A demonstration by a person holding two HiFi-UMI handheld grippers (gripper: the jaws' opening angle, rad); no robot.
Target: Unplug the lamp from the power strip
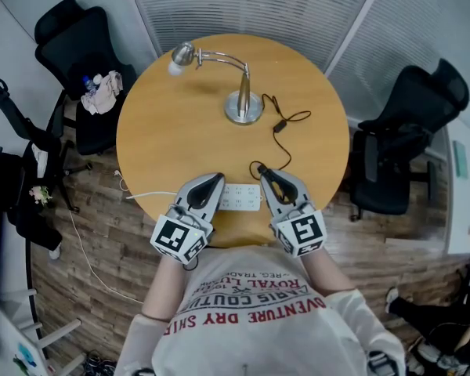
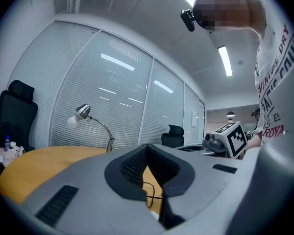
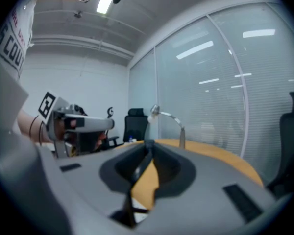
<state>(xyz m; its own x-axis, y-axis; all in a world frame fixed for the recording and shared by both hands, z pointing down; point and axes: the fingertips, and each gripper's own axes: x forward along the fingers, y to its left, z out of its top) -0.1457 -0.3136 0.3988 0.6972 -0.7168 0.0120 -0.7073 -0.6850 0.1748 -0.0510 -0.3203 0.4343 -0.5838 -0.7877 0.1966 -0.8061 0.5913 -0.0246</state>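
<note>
Desk [image 1: 160, 143] is honey-orange wood, lamp [image 1: 243, 105] shiny silver, its cord [image 1: 281, 124] black, power strip [image 1: 240, 197] white. Left hand-held gripper [image 1: 217, 178] and right hand-held gripper [image 1: 261, 170] are grey with black-and-white square-patterned cubes. Floor [image 1: 102, 245] is brown planks.

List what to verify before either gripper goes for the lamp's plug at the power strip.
1. Lamp upright on the table: ok.
2. Lamp cord leads toward the power strip: ok.
3. Cord's end at the strip in sight: cannot tell; the right gripper lies over that end.
4. Right gripper jaws apart for a grasp: not ok, together and empty.
5. Left gripper holding the strip steady: not ok, jaws together, beside its left end.
</note>
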